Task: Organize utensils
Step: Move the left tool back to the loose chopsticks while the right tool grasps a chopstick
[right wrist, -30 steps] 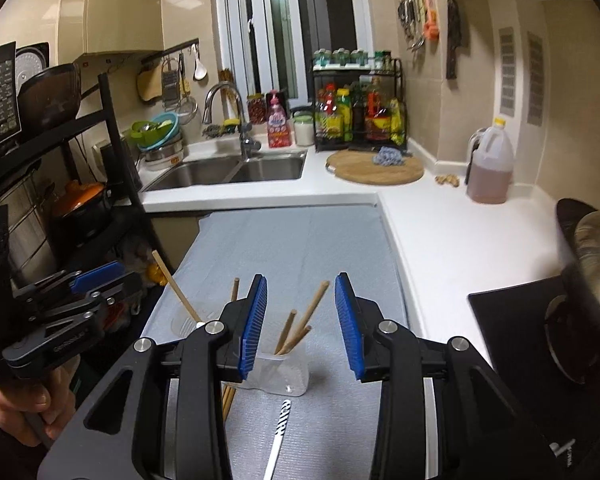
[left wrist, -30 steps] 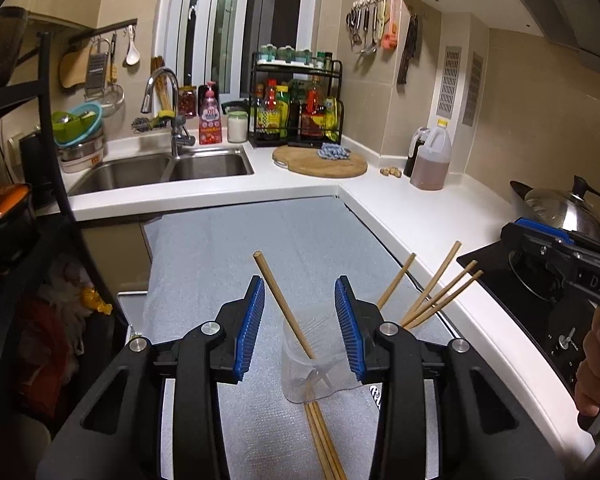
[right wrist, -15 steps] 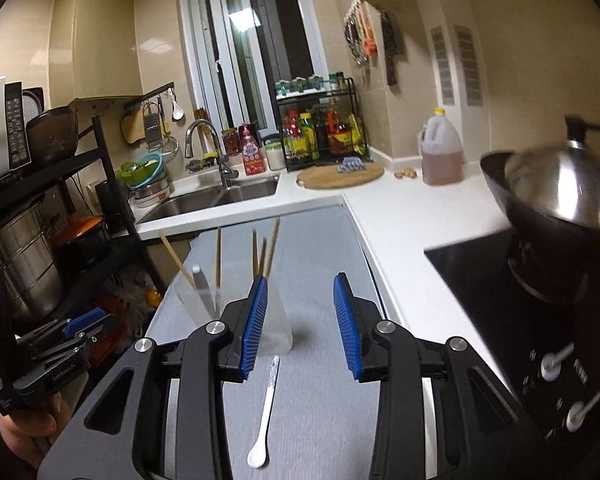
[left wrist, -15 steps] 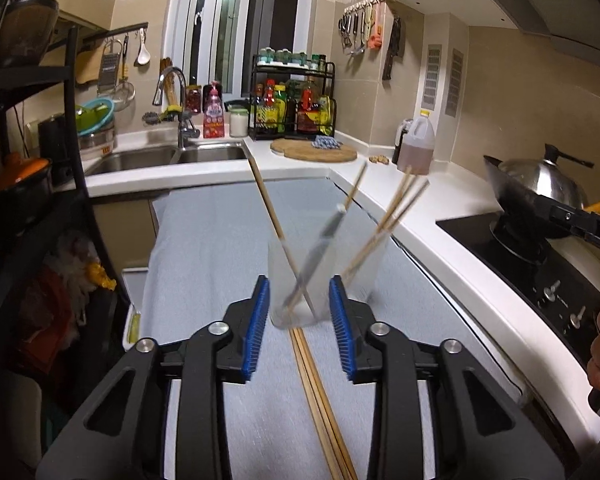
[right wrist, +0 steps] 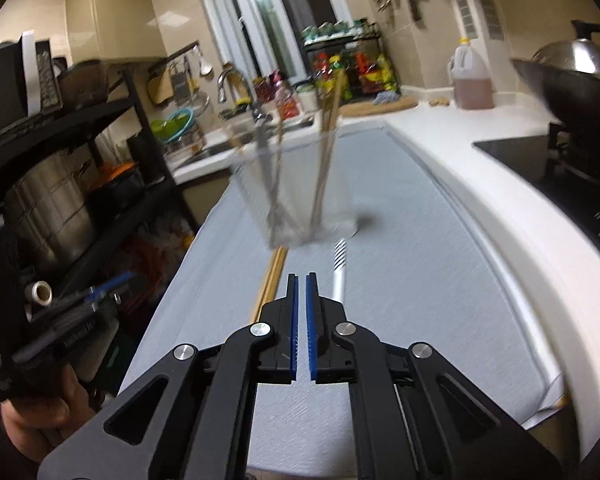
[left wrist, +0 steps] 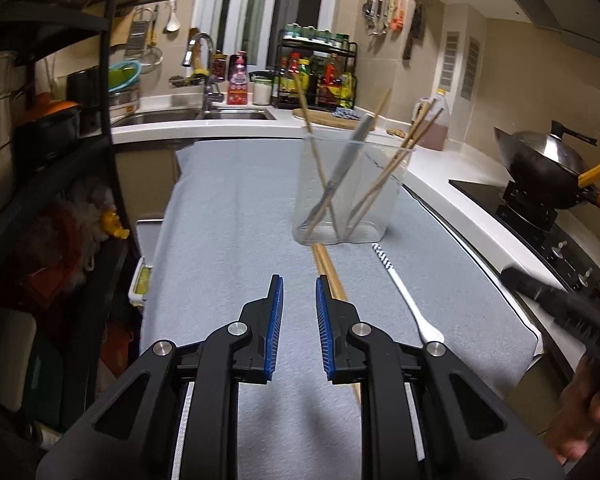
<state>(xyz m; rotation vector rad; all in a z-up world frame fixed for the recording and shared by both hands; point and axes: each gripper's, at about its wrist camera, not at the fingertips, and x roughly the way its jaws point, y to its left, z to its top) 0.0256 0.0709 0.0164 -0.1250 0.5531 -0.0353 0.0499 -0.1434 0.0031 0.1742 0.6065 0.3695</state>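
Kitchen tabletop [left wrist: 228, 200] under a grey mat is carrying a clear plastic holder [left wrist: 342, 196] gathering wooden chopsticks upright; a loose wooden pair [left wrist: 327, 268] and a white spoon [left wrist: 408, 300] are lying before it. Left tool [left wrist: 297, 312] is closing, empty; right tool [right wrist: 301, 308] is pressed together, empty.

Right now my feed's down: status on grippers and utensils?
Left gripper closing, empty; right gripper shut, empty. Chopsticks and white spoon on mat before clear holder. Nothing in the way.
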